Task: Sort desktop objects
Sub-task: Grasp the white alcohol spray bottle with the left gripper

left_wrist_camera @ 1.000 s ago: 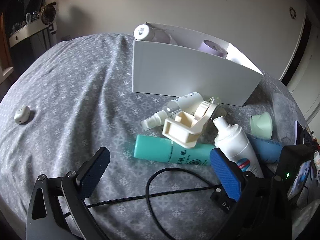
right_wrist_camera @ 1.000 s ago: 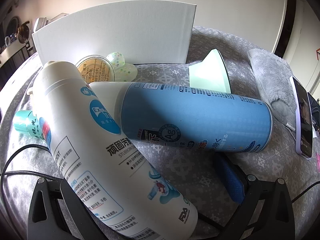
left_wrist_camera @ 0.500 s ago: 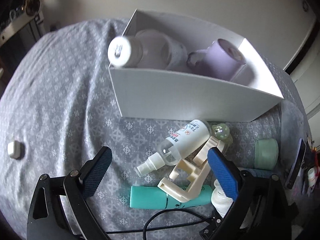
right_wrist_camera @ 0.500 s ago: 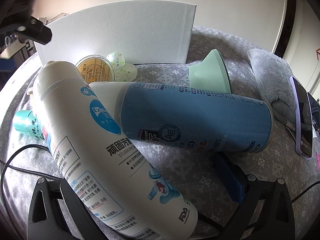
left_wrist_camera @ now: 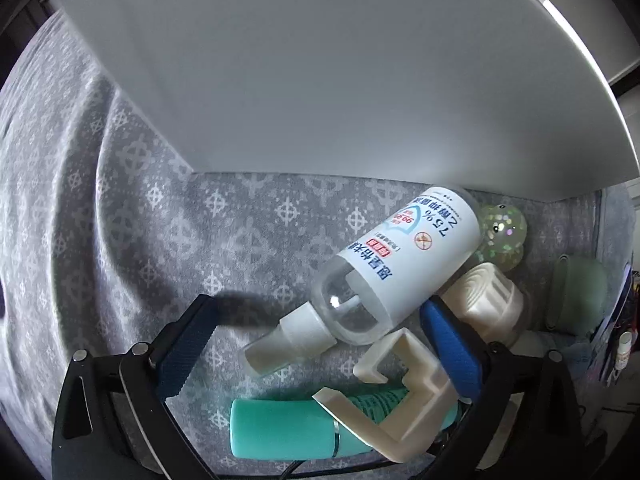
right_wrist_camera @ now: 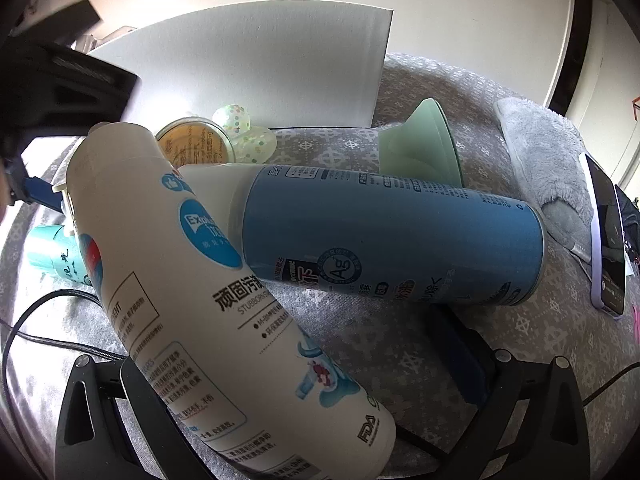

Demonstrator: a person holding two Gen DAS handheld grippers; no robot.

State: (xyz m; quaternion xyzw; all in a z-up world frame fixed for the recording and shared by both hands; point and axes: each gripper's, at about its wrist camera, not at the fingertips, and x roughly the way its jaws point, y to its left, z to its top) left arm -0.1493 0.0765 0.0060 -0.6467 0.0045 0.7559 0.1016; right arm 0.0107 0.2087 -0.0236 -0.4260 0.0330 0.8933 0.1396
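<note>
While I judge progress: most desktop items lie unsorted beside the white box point(left_wrist_camera: 320, 60).
Left gripper point(left_wrist_camera: 316, 340): released, straddling spray bottle point(left_wrist_camera: 400, 272).
Right gripper point(right_wrist_camera: 280, 360): spread, white can point(right_wrist_camera: 180, 280) between.

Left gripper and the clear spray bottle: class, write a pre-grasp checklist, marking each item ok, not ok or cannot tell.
1. Left gripper open: ok.
2. Clear spray bottle between the fingers: ok, its nozzle end lies in the gap.
3. Grasp path free: not ok, the cream plastic clamp crowds the right finger.
4. White box close by for drop-off: ok.
5. Right gripper out of the way: cannot tell.
</note>
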